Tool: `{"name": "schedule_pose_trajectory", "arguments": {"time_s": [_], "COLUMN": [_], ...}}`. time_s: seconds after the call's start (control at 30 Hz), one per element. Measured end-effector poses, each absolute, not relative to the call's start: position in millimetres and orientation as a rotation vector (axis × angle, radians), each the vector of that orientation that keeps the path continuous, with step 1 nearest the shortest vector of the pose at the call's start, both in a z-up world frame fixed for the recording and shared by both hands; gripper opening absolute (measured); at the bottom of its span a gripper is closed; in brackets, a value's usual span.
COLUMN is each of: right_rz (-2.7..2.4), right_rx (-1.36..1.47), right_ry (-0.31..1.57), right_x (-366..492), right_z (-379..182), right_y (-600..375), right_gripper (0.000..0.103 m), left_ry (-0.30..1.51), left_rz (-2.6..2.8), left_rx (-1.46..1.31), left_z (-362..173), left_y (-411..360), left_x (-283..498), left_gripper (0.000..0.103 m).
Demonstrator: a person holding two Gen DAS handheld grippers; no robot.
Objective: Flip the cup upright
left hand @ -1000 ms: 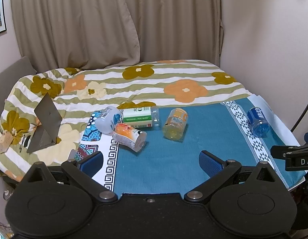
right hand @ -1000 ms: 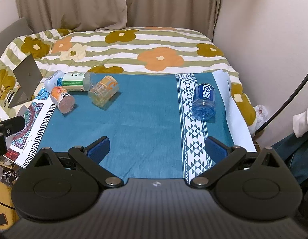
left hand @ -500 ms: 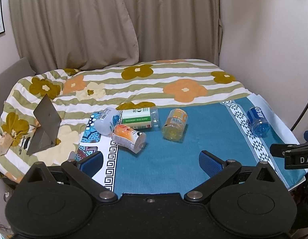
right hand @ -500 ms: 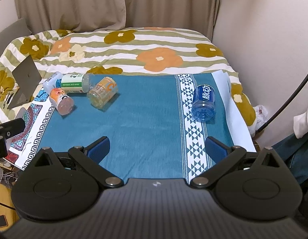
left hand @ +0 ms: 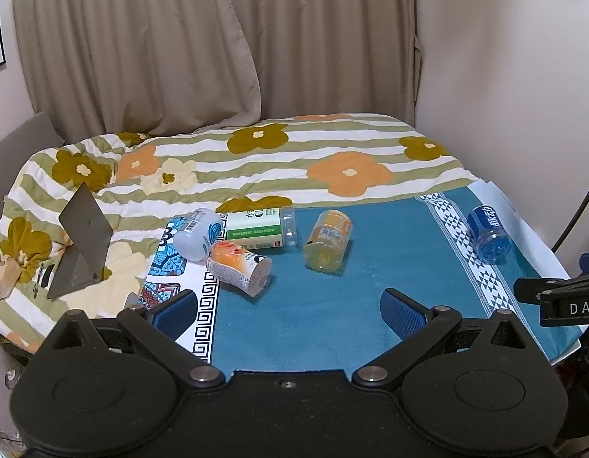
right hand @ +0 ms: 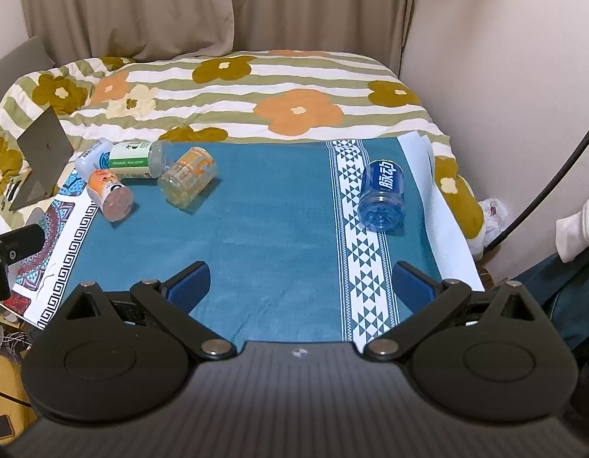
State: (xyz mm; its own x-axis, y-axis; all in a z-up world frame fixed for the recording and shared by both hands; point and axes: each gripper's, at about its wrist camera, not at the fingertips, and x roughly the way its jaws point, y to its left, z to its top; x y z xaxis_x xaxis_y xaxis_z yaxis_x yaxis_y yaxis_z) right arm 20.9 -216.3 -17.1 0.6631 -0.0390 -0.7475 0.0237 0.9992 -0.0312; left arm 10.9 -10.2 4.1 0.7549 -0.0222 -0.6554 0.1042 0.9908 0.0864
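Note:
Several cut-bottle cups lie on their sides on a blue cloth [left hand: 332, 305]. A blue cup [left hand: 488, 233] lies at the right, also in the right wrist view [right hand: 382, 195]. An orange-label clear cup [left hand: 328, 244] [right hand: 188, 181] lies mid-table. An orange-print cup [left hand: 239, 263] [right hand: 108, 192], a green-label cup [left hand: 258, 227] [right hand: 136, 159] and a white cup [left hand: 197, 233] [right hand: 89, 156] cluster at the left. My left gripper [left hand: 288, 305] is open and empty, well short of the cups. My right gripper [right hand: 300, 280] is open and empty, short of the blue cup.
A floral striped quilt [left hand: 294, 160] covers the bed behind the cloth. A grey tablet stand [left hand: 82, 236] sits at the left. Curtains [left hand: 218, 45] hang behind. The wall [left hand: 523, 95] is close on the right. The right gripper's body [left hand: 561, 297] pokes in at the right edge.
Both grippers have shifted slightly; the scene sits a little lower in the left wrist view. The cups have not moved. Both jaws stay open.

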Motion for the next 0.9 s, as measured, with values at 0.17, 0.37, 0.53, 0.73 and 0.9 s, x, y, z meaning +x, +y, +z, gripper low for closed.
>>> {"name": "schedule_pose_trajectory", "arguments": {"time_s": [0.17, 0.37, 0.53, 0.73, 0.9], "right_rz": [-0.032, -0.033, -0.026, -0.026, -0.027], "right_rx": [-0.017, -0.016, -0.011, -0.011, -0.008], "right_ry": [0.841, 0.840, 0.838, 0.837, 0.835], "right_x": [20.2, 19.8, 20.0, 19.5, 18.9], "right_z": [-17.2, -17.2, -15.1, -15.1, -15.1], "right_y": [-217.6, -217.2, -220.5, -221.0, -222.9], "right_gripper": [0.103, 0.103, 0.103, 0.103, 0.103], "left_ry": [0.712, 0.715, 0.713, 0.714, 0.709], "left_rz": [-0.067, -0.066, -0.062, -0.062, -0.058], "left_rx": [0.124, 0.125, 0.126, 0.128, 0.121], "left_z": [4.5, 3.8, 3.3, 4.0, 6.1], "left_y": [-12.4, -14.5, -15.3, -15.6, -15.5], "left_x": [12.5, 12.6, 12.7, 11.7, 11.1], "left_gripper": [0.103, 0.103, 0.103, 0.103, 0.103]}}
